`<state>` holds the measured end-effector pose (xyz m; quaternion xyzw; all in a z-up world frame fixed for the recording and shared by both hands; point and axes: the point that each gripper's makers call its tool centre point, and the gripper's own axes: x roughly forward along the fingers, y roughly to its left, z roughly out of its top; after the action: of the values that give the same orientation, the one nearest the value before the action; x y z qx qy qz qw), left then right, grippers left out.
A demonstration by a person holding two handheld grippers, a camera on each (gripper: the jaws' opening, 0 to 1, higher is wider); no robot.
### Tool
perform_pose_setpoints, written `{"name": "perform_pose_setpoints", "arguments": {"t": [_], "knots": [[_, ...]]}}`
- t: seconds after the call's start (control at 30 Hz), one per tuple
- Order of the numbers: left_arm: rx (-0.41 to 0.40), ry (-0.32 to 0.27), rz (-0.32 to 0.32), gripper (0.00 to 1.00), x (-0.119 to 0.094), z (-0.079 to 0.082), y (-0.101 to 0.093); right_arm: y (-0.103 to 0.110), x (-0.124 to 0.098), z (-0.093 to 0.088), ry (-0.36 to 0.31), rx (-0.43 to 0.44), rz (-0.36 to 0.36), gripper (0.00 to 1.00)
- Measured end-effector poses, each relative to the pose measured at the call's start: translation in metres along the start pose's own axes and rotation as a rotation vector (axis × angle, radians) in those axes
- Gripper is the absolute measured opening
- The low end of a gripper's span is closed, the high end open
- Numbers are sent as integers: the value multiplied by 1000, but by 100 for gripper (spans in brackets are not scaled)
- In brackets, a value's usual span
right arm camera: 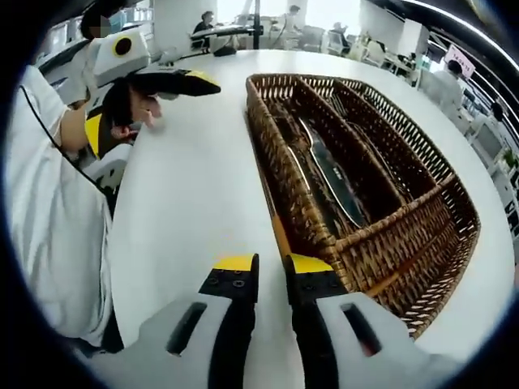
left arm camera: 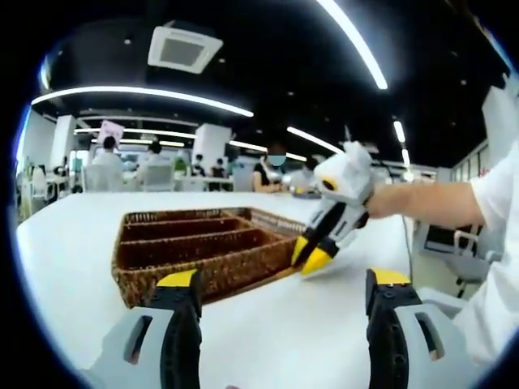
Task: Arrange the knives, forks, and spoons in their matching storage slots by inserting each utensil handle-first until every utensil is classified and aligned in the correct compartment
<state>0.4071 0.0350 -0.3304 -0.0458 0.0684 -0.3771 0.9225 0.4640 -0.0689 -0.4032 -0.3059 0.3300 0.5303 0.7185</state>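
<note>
**Wicker cutlery tray on a white table, both grippers near its edge**

The table (left arm camera: 73, 267) is smooth, matte white, with rounded edges, in an open-plan room with a dark ceiling, long curved light strips and a square ceiling vent (left arm camera: 184, 47). People sit at white desks beyond the jaws.

The tray (right arm camera: 422, 243) is brown woven wicker, rectangular, split by long dividers into narrow slots. In the right gripper view it lies ahead and right of the jaws; a knife (right arm camera: 332, 174) and other dark metal utensils lie lengthwise in its slots.

The right gripper (right arm camera: 270, 267), grey with yellow tips, is nearly closed, gripping nothing visible, its right tip beside the tray's near corner. The left gripper (left arm camera: 284, 284) stands released, jaws wide apart, tray ahead-left.

No legible writing.
</note>
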Motion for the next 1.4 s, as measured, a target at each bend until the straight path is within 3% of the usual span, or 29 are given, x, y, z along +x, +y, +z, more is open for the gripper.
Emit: {"name": "perform_pose_setpoints", "arguments": {"t": [0.17,0.3,0.43,0.47,0.57,0.73,0.83,0.97,1.1,1.33,1.4], "knots": [[-7,-3,3,83,-2,1,2,5,-2,-3,46,38,24,14],[-9,-2,4,83,-2,0,3,8,-2,-3,52,17,21,14],[-15,-3,5,83,-2,-1,4,0,-5,-6,66,73,-25,15],[-15,-3,5,83,-2,-1,4,-1,-7,-12,97,106,-40,15],[-17,-3,4,83,-2,-2,4,-2,-8,-13,99,100,-56,15],[-19,3,2,82,-1,-5,4,-10,-13,-23,133,164,-128,15],[-20,3,0,82,0,-5,4,-13,-13,-26,124,210,-141,15],[-22,7,-1,82,0,-6,3,-11,-11,-24,101,242,-115,15],[-22,6,0,82,0,-5,4,-9,-6,-24,103,220,-108,16],[-32,3,1,82,-1,-6,5,15,0,-7,63,155,-8,14],[-31,5,1,82,-1,-6,5,17,0,-6,67,167,-8,14]]}}
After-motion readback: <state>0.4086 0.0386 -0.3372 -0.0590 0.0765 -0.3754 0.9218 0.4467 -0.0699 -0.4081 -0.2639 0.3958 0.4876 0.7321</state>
